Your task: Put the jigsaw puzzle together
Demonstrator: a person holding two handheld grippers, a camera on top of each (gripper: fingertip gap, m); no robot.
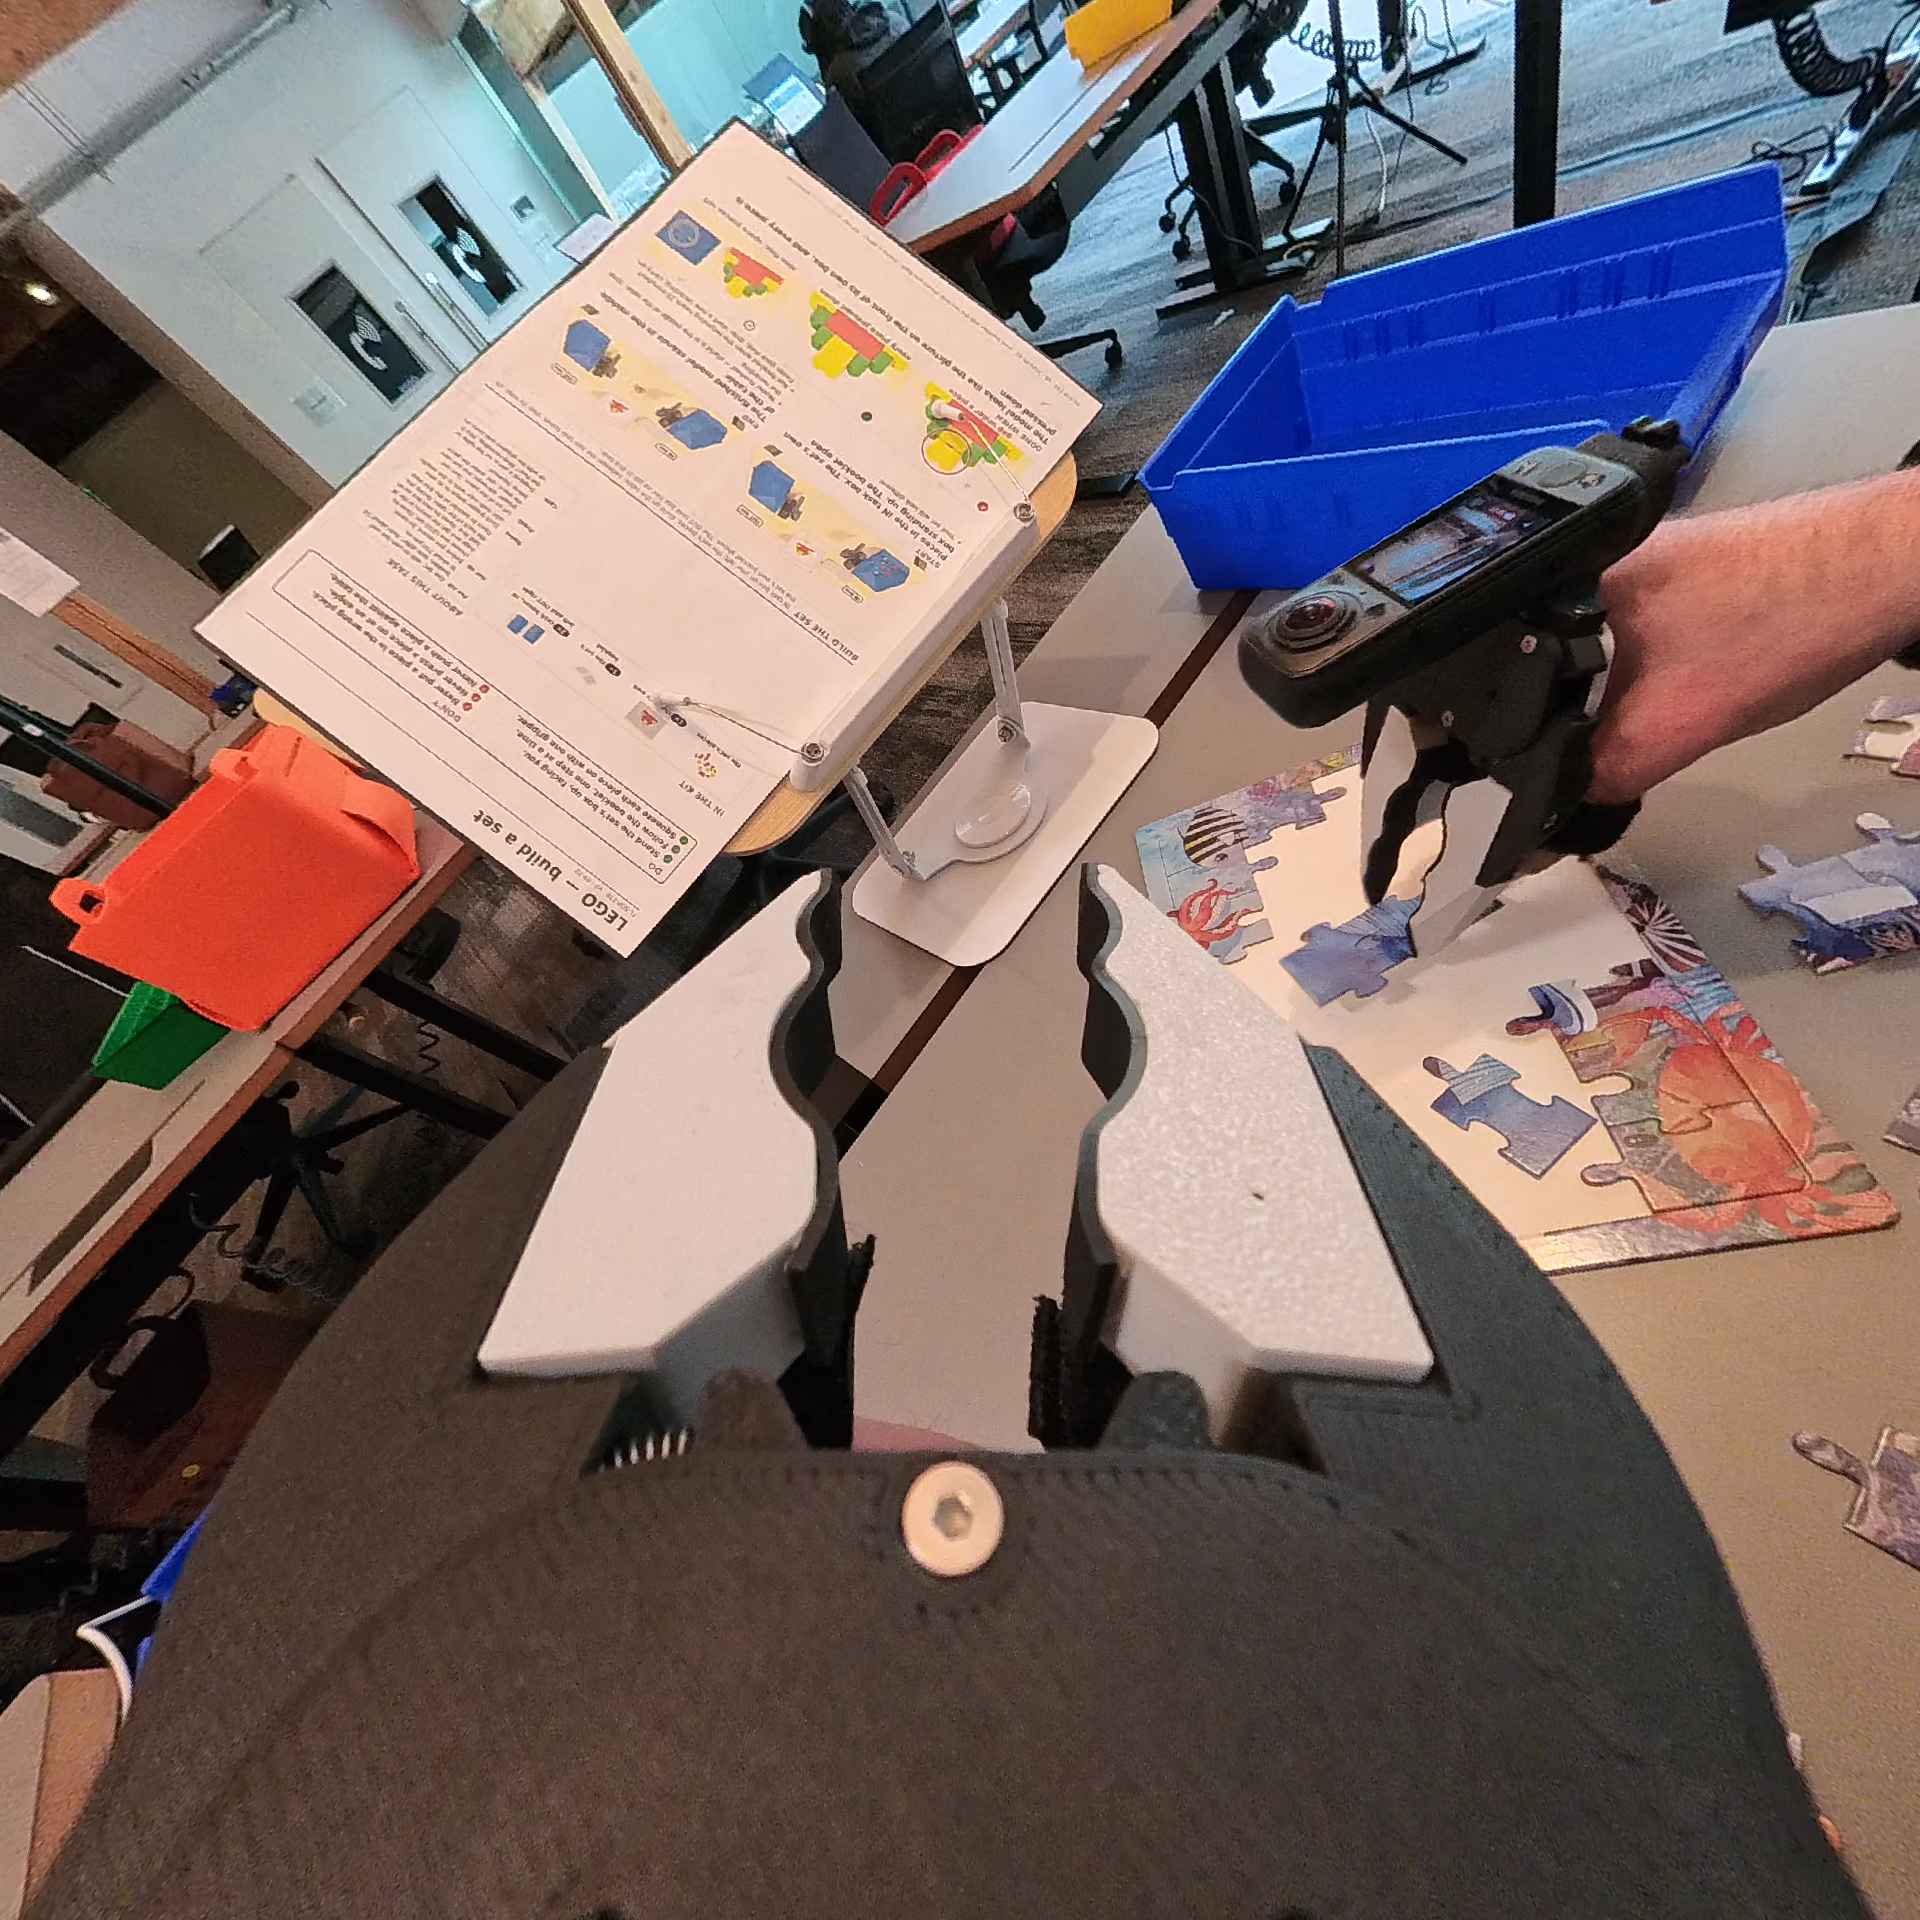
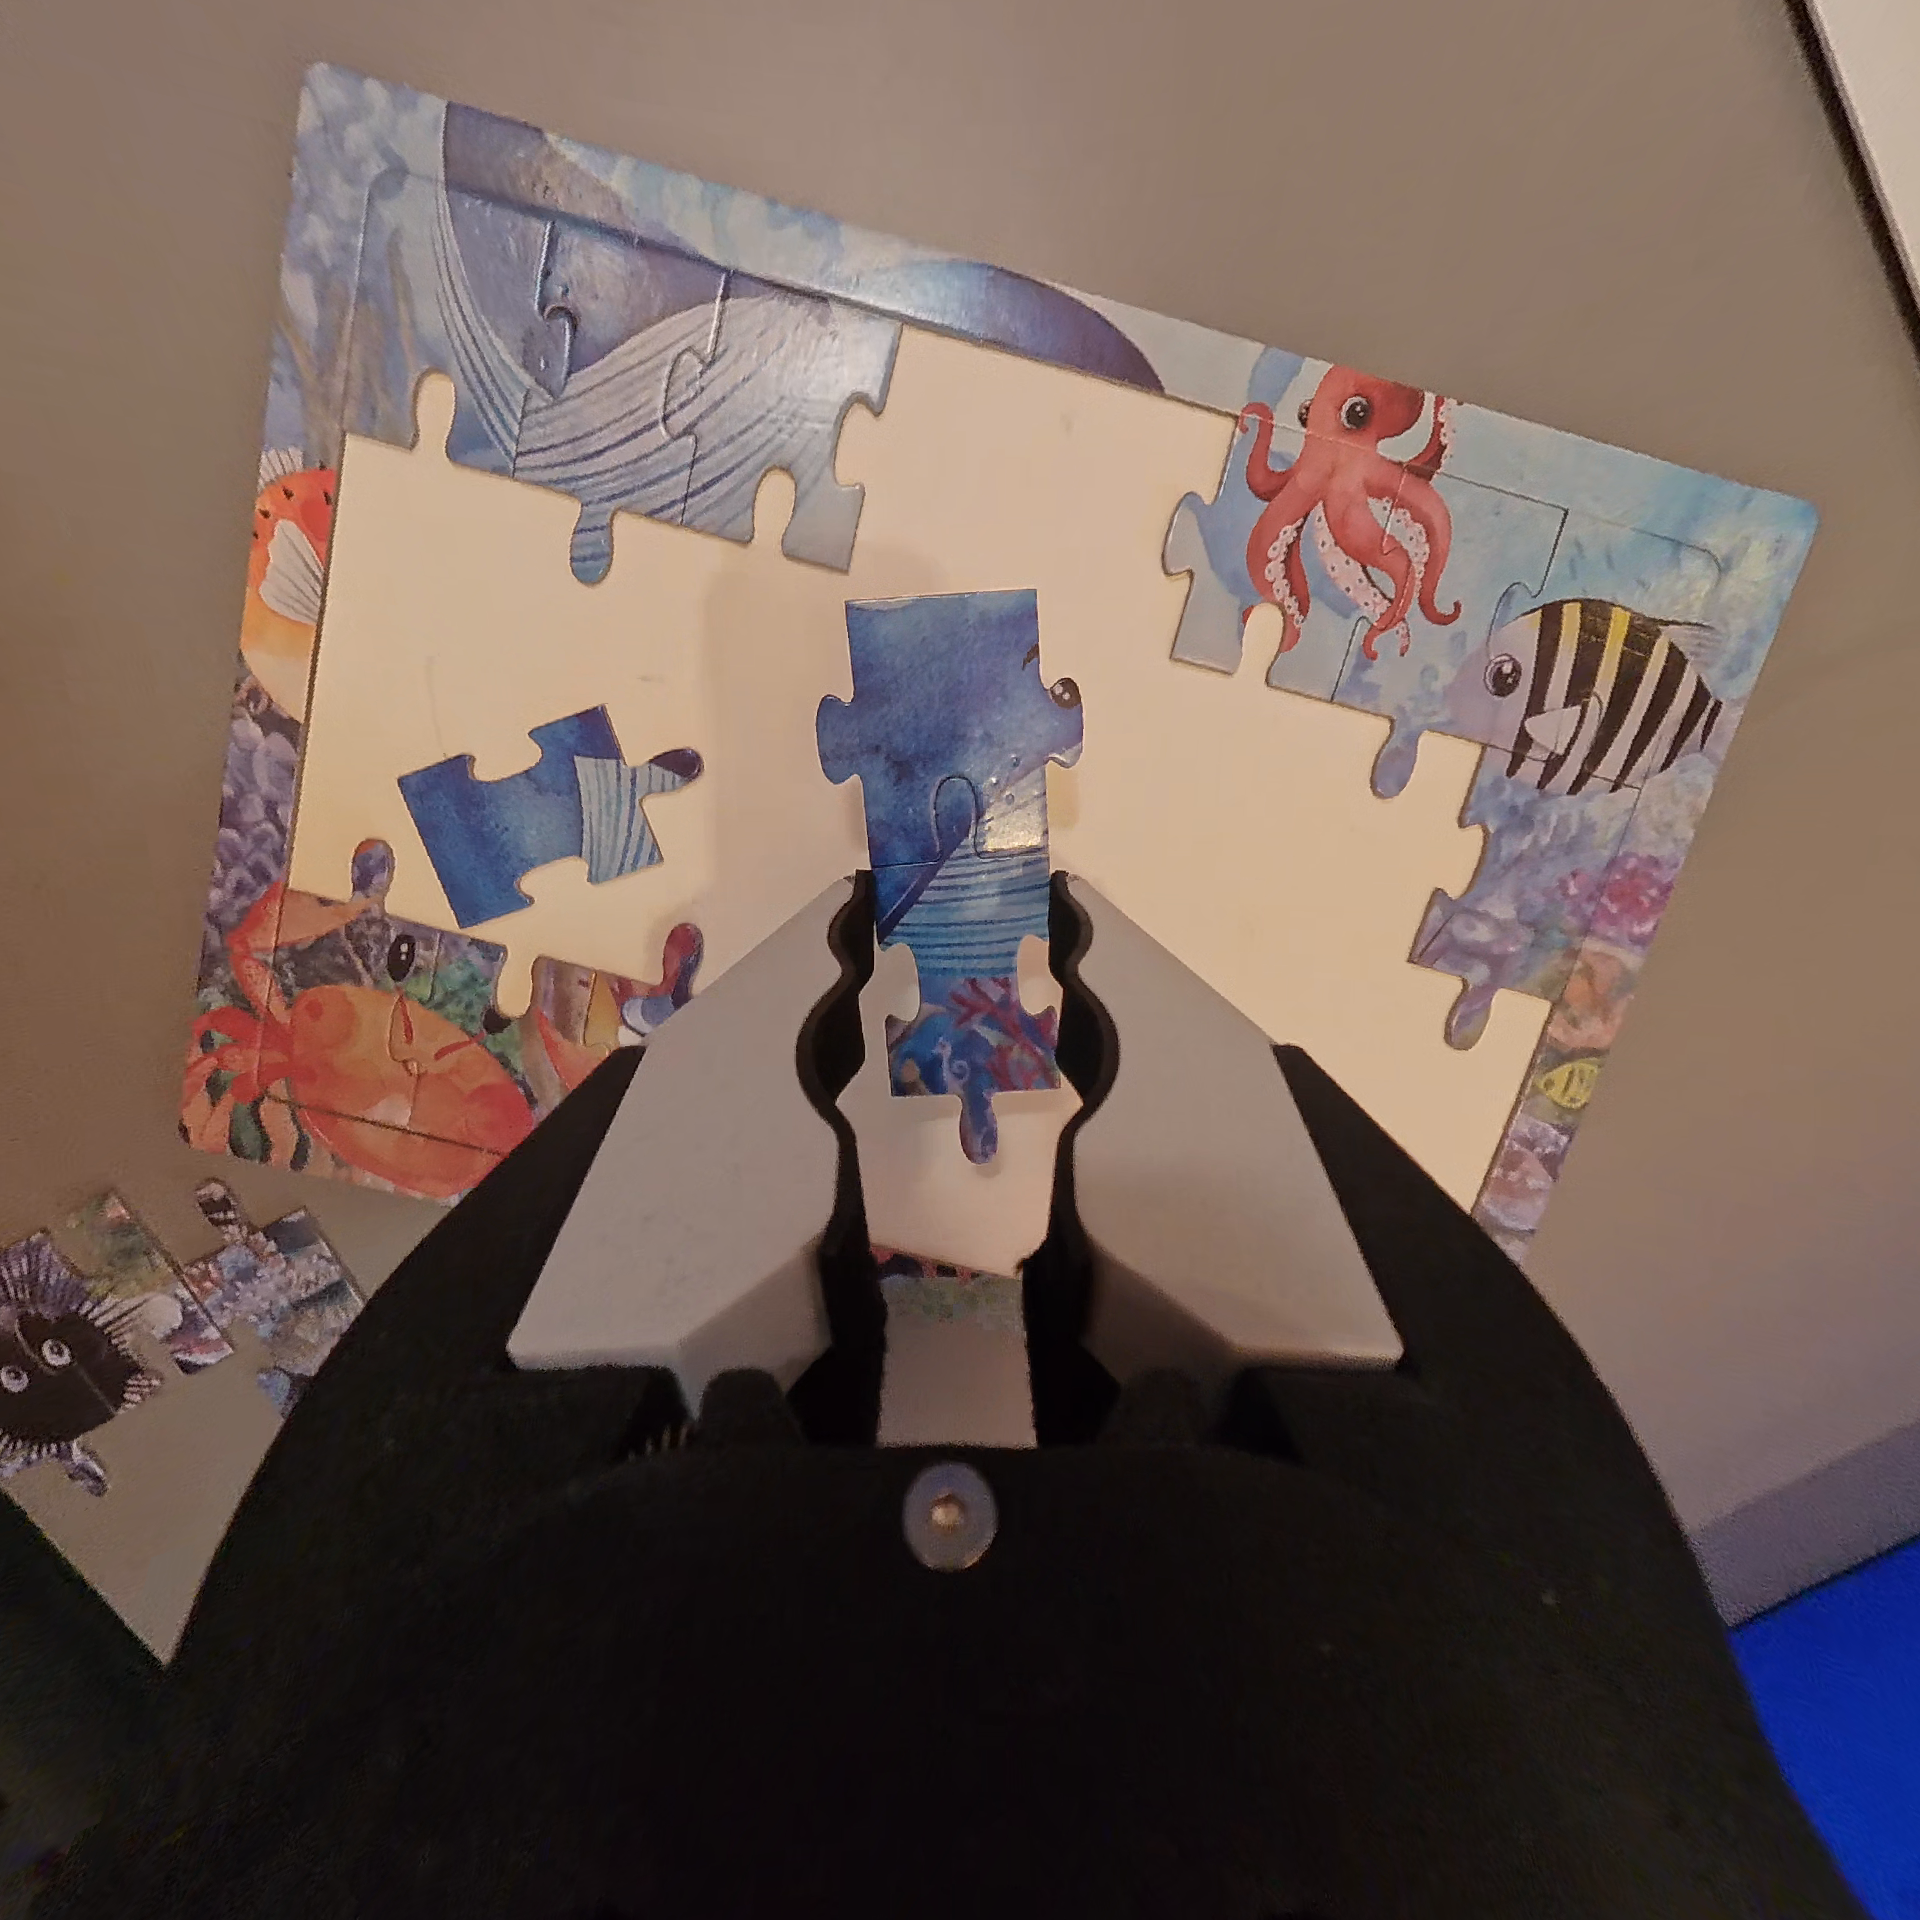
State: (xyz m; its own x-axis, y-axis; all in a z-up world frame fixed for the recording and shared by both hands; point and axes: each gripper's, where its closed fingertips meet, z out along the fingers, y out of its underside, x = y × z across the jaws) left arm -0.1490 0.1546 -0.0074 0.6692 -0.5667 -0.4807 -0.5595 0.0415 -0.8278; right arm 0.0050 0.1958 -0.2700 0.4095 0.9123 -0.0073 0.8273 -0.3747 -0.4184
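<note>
The puzzle tray [image 2: 1039,499] lies on the grey table, its cream middle bare, with whale, octopus, striped fish and crab pieces set around the edges. It also shows in the left wrist view [image 1: 1455,1049]. My right gripper [image 2: 961,894] is shut on a strip of joined blue pieces [image 2: 945,707] and holds it over the tray's middle; it also shows in the left wrist view [image 1: 1418,914], pointing down. A loose blue pair [image 2: 530,810] lies in the tray. My left gripper [image 1: 956,883] is open and empty, left of the tray near the table edge.
Loose pieces lie on the table beside the tray [image 2: 104,1340] [image 1: 1829,894]. A blue bin [image 1: 1455,364] stands behind the tray. A document stand with a printed sheet [image 1: 644,499] has its base [image 1: 997,831] ahead of my left gripper. An orange box [image 1: 239,873] sits on another table.
</note>
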